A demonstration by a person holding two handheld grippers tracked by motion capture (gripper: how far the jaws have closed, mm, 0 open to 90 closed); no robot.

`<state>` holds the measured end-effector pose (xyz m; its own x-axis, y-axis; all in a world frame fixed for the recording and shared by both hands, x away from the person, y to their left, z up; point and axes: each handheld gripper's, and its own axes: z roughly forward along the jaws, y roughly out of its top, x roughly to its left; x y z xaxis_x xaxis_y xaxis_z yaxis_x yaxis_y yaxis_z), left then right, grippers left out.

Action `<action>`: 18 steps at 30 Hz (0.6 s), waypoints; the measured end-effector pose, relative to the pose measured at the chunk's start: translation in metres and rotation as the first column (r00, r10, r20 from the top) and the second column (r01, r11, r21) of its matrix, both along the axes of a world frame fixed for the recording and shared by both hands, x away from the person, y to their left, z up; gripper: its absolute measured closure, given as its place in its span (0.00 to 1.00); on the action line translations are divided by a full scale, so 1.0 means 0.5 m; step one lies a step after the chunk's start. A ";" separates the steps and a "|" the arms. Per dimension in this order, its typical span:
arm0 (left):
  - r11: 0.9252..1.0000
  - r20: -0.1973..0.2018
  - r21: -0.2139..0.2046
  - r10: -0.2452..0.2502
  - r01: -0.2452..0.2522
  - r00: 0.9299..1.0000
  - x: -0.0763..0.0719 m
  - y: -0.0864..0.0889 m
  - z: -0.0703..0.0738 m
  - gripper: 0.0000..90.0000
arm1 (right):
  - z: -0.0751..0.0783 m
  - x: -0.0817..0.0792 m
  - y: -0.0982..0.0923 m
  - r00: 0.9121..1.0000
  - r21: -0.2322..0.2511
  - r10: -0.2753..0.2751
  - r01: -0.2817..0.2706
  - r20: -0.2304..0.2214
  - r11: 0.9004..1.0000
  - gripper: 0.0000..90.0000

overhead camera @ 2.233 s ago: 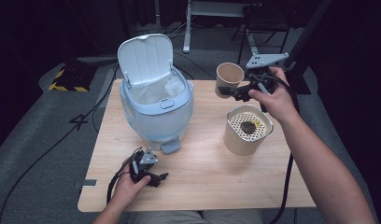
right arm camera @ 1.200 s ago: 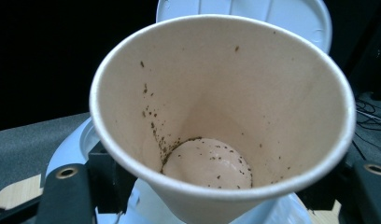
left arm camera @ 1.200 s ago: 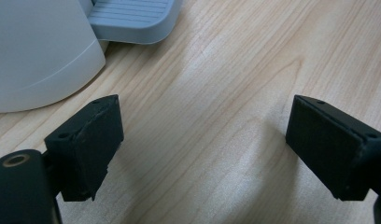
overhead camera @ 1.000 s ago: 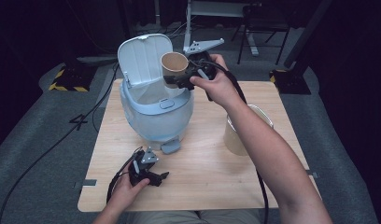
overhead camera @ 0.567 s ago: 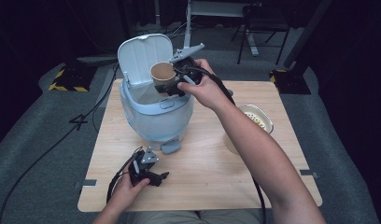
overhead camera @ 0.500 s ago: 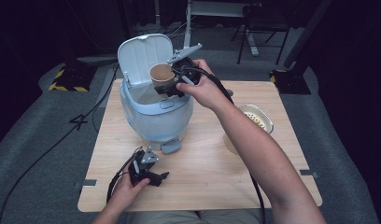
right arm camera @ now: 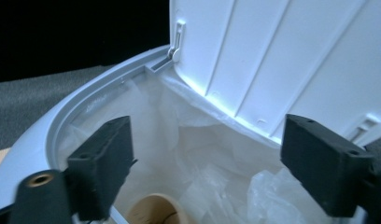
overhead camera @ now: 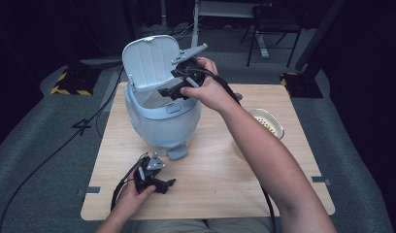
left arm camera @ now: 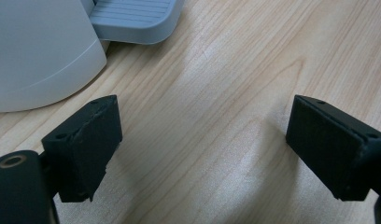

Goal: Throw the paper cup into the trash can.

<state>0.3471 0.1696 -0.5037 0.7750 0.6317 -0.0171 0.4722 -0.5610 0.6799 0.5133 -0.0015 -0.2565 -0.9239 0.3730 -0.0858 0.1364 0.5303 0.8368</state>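
The cup (right arm camera: pixel 154 211) lies inside the bin (overhead camera: pixel 162 121), on its liner (right arm camera: pixel 216 168), under the right gripper (overhead camera: pixel 179 87). Its jaws have just been opening and stand spread, nothing between them. The left gripper (overhead camera: pixel 155 177) rests near the table's (overhead camera: pixel 225 184) front edge, jaws spread.

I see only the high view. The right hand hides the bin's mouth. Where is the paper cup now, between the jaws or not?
Observer: Not between them. The right hand-held gripper has just been opening its jaws, and the paper cup lies below them inside the bin.
Operator: Is there a liner in the bin?
Observer: Yes, a thin clear plastic bag lines it, crumpled beside the cup.
Operator: And the left one?
Observer: The left hand-held gripper is open over bare table, near the bin's pedal.
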 end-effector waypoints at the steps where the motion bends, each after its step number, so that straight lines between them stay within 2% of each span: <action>1: 1.000 0.000 0.000 0.000 0.000 1.000 0.000 0.000 0.000 0.12 | 0.002 -0.001 -0.004 1.000 0.003 0.002 -0.002 0.000 1.000 0.19; 9: 1.000 -0.002 -0.002 -0.011 0.011 1.000 0.004 0.006 0.000 0.13 | 0.032 -0.026 -0.057 1.000 0.050 0.006 -0.006 0.012 0.999 0.17; 14: 1.000 -0.001 -0.005 -0.008 0.008 1.000 0.005 0.015 -0.001 0.12 | 0.055 -0.055 -0.111 1.000 0.062 0.005 -0.007 0.027 0.998 0.18; 18: 1.000 -0.004 -0.004 -0.009 0.009 1.000 0.004 0.018 -0.001 0.13 | 0.064 -0.077 -0.157 1.000 0.092 -0.011 0.010 0.016 0.996 0.18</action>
